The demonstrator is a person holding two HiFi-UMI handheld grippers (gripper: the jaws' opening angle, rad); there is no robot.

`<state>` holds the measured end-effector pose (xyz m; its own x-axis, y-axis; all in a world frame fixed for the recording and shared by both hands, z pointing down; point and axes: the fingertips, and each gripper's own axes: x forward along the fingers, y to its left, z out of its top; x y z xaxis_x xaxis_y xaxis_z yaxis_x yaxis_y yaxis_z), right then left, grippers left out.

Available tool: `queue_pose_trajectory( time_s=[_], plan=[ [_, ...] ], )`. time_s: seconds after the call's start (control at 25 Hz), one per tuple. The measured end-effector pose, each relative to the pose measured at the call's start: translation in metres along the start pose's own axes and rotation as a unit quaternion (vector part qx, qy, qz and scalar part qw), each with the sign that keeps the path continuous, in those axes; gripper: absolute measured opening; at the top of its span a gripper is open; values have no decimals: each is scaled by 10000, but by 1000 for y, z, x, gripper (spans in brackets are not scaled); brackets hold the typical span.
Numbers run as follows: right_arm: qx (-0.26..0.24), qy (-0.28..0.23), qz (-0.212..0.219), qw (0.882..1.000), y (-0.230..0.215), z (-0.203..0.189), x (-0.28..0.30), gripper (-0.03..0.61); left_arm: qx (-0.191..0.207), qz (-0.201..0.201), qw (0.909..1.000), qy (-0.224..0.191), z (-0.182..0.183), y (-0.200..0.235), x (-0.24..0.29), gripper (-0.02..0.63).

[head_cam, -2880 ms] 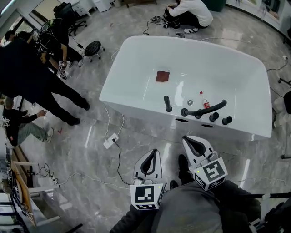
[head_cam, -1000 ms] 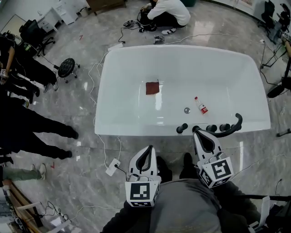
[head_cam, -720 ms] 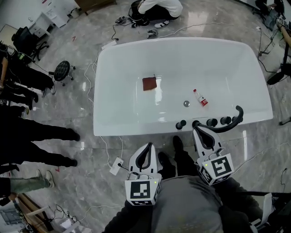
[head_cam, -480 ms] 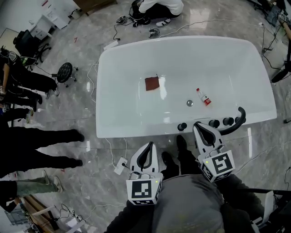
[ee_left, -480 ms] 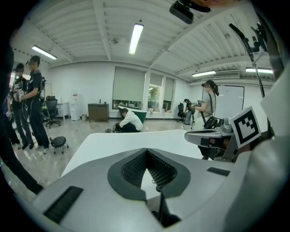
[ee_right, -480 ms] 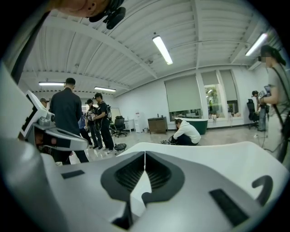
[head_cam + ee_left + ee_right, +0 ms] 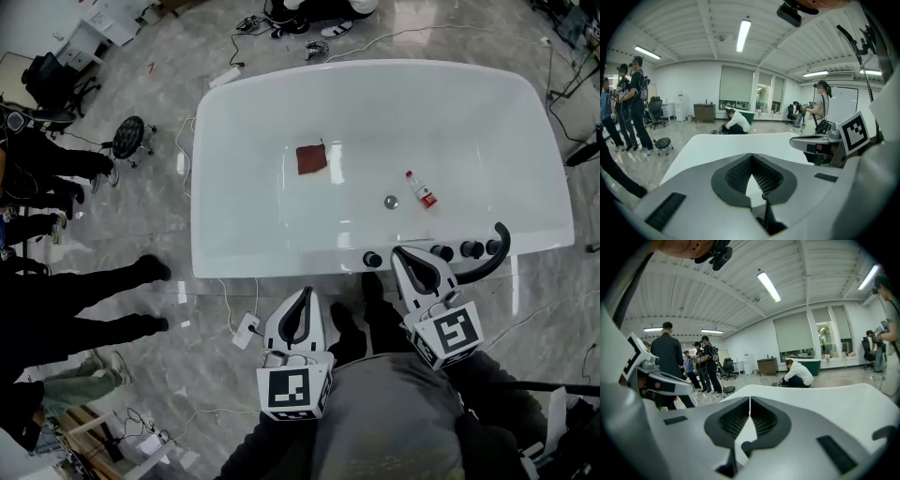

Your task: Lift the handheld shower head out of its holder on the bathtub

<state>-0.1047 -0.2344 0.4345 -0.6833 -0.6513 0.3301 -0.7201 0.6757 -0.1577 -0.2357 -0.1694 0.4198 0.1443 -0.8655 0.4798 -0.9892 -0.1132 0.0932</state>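
Bathtub (image 7: pixel 272 262) drawn nearer; right hand-held gripper (image 7: pixel 401 253) at its rim, left hand-held gripper (image 7: pixel 304 293) behind, both pressed together, empty; shower head (image 7: pixel 503 248) unlifted.

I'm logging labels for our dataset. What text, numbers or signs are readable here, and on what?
No text is readable.
Bottle in the bathtub: red label, print too small to read.
Marker cubes: square patterns only, no letters.
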Motion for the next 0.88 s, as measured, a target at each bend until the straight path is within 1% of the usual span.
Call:
queue_pose_trajectory(
  time_s=[0.24,0.36,0.48,0.6,0.72,0.88],
  plan=[
    [-243,53,310,9992,6,-11,18,6,-57,6,10000,-21,-5,1,22,3],
    [-451,109,469,9978,15,-27,28,83,-6,-43,10000,-67,-13,0,33,3],
    [-647,104,457,9968,18,-48,38,123,19,-70,9999,-76,-25,2,44,3],
    [-714,172,389,9965,15,-73,47,166,37,-67,9999,-83,-42,5,52,3],
    [-751,227,423,9960,14,-97,59,198,105,-100,9998,-101,-59,8,61,3],
    [-752,248,410,9960,12,-126,69,210,167,-118,9997,-94,-79,13,73,3]
  ],
)
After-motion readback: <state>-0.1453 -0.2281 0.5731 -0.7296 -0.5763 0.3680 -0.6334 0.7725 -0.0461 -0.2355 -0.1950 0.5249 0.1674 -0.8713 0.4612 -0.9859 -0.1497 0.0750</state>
